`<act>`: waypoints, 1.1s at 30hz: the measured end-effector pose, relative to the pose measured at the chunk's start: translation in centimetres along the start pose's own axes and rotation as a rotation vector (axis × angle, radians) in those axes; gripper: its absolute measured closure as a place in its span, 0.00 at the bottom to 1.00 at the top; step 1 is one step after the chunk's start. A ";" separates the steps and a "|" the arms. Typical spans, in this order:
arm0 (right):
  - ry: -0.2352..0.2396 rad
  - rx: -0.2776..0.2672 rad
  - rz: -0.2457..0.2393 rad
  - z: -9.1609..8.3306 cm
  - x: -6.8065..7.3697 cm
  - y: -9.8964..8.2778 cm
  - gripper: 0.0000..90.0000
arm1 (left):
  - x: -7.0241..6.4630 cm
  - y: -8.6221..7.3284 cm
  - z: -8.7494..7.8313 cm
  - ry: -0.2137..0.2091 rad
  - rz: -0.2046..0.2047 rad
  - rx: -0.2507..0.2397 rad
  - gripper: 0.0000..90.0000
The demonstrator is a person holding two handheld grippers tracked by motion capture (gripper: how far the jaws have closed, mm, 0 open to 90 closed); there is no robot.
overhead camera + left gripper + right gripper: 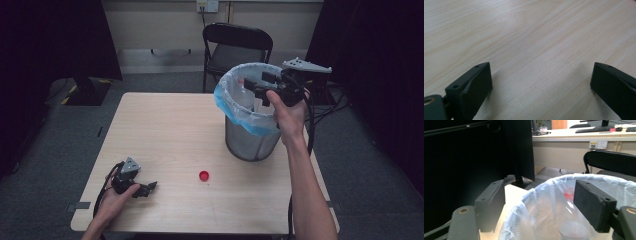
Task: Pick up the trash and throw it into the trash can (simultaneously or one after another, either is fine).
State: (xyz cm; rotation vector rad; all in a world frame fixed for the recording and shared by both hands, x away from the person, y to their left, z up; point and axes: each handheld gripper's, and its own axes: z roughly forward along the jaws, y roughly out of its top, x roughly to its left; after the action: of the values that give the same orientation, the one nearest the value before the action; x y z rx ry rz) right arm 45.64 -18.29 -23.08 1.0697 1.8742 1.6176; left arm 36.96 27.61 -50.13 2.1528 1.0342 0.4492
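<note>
Nearest me, on the front left of the table (pixel 165 120), I rest my left gripper (pixel 148 187) low on the bare wood; its jaws are spread wide with nothing between them, only wood grain showing past the pads (pixel 477 86). Just beyond and to its right, a small red bottle cap (pixel 204 175) lies alone on the tabletop, apart from both grippers. Farther back on the right stands the mesh waste bin (pixel 250 140) lined with a blue plastic bag (pixel 235 107). I hold my right gripper (pixel 255 86) over the bin's rim, pointing across its mouth; its jaws are parted and grasp nothing. Down inside the liner a clear plastic bottle (pixel 571 230) stands with something red (pixel 568 195) blurred behind the film. Beyond the table stands a black folding chair (pixel 235 42) against the wall.
</note>
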 end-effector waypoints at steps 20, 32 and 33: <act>0.108 0.016 -0.076 1.1 4.6 -0.8 0.32 | 0.0 0.0 0.0 0.000 0.000 0.000 0.04; 0.199 0.067 -0.134 2.1 8.2 -2.5 0.32 | 0.0 0.0 0.0 0.000 0.000 0.000 0.04; 0.205 0.076 -0.139 2.2 8.5 -2.8 0.32 | 0.0 0.0 0.0 0.000 -0.001 0.000 0.04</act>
State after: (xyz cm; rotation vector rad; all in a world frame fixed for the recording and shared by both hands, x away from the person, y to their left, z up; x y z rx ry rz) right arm 41.41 -10.31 -24.95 0.8082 2.1071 1.6387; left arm 36.95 27.61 -50.13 2.1523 1.0355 0.4487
